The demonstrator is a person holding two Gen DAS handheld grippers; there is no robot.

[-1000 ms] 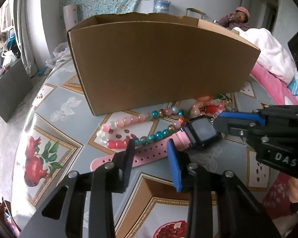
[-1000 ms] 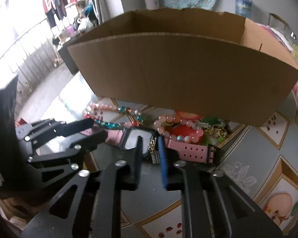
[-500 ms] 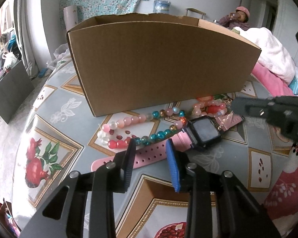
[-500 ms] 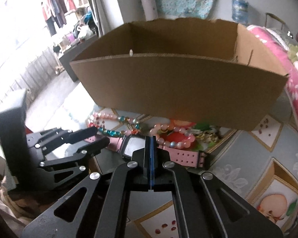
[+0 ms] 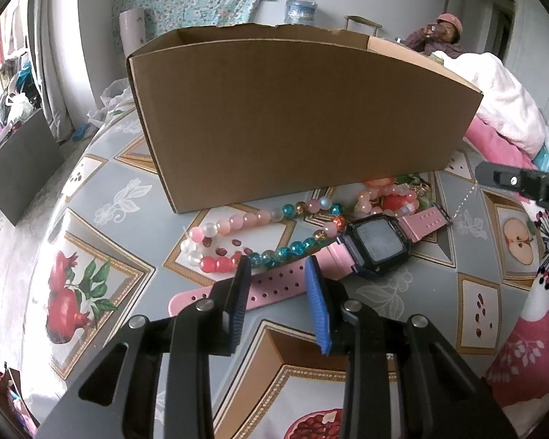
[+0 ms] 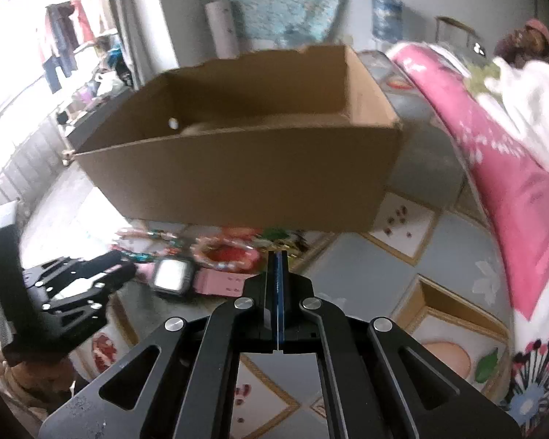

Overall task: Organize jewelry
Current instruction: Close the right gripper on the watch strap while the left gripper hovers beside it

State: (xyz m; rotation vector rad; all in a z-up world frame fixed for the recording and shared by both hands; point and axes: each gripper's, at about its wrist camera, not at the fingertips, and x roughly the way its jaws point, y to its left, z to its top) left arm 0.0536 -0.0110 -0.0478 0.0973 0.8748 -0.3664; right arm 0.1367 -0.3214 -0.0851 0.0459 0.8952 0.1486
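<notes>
A thin chain (image 5: 464,199) is pinched by the clenched right tongs (image 6: 277,259); the left tongs (image 5: 276,278), released, are held at the pink watch's (image 5: 378,243) eight o'clock.

A pink-strapped watch (image 5: 366,252) lies flat beside a bead bracelet (image 5: 260,234), before the open cardboard box (image 5: 300,113).

The left gripper (image 5: 277,285) is held part-open above the pink watch strap (image 5: 271,291); the right gripper (image 6: 277,267) is clamped fully together to its right.
</notes>
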